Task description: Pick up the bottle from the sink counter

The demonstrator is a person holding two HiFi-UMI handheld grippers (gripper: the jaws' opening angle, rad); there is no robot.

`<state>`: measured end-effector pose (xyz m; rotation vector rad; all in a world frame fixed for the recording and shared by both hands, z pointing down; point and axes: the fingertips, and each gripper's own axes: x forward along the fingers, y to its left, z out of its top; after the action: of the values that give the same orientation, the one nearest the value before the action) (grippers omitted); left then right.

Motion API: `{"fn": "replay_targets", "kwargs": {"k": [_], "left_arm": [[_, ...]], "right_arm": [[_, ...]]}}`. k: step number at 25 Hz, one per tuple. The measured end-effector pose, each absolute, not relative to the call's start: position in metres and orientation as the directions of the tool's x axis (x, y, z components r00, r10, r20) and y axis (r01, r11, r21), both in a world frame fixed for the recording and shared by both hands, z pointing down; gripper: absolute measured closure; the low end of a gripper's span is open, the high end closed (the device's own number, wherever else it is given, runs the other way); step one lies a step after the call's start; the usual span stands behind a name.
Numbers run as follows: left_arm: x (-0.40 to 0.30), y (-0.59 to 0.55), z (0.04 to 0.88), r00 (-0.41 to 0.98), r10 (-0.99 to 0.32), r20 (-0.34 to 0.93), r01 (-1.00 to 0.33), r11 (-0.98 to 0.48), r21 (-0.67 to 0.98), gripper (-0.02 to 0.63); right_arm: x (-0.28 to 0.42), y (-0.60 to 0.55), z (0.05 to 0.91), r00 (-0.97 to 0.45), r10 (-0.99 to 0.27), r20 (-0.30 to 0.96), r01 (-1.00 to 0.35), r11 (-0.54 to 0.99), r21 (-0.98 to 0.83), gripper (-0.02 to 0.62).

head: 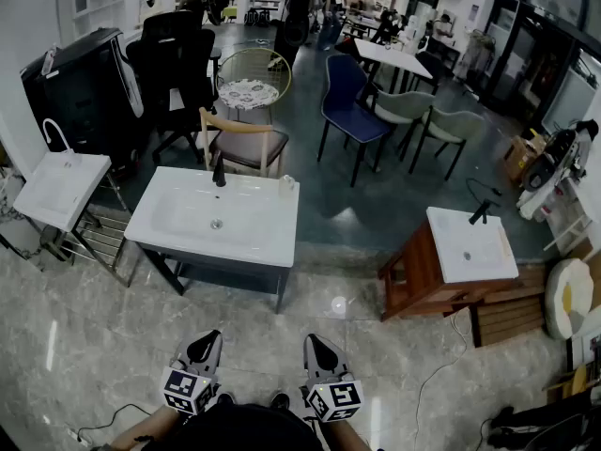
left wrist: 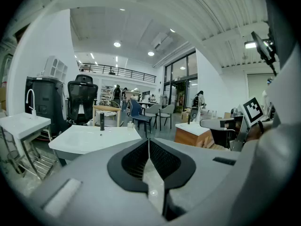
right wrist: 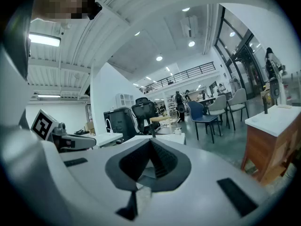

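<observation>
A small clear bottle stands on the back right corner of the white sink counter, to the right of a black faucet. Both grippers hang low near my body, well short of the counter. The left gripper is shut and empty, and so is the right gripper. In the left gripper view the shut jaws point at the counter, with the bottle tiny and far off. In the right gripper view the closed jaws face the counter and the bottle.
A wooden chair stands behind the counter. A second white sink on a wooden stand is at the right, a third white sink at the left. A blue chair and a black office chair stand farther back. Marble floor lies between me and the counter.
</observation>
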<state>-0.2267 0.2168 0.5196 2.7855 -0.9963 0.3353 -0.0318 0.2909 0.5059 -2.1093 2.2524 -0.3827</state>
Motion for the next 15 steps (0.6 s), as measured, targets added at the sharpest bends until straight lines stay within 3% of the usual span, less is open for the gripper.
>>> {"fn": "replay_targets", "kwargs": {"k": [11, 15], "left_arm": [[-0.212, 0.226, 0.522, 0.738, -0.613, 0.282, -0.655, -0.751, 0.083, 0.597], [-0.201, 0.234, 0.527, 0.730, -0.617, 0.295, -0.664, -0.743, 0.089, 0.597]], "right_arm": [[-0.008, 0.302, 0.508, -0.032, -0.987, 0.161, -0.980, 0.000, -0.198, 0.596], [-0.010, 0.307, 0.501, -0.087, -0.988, 0.126, -0.990, 0.071, -0.122, 0.595]]}}
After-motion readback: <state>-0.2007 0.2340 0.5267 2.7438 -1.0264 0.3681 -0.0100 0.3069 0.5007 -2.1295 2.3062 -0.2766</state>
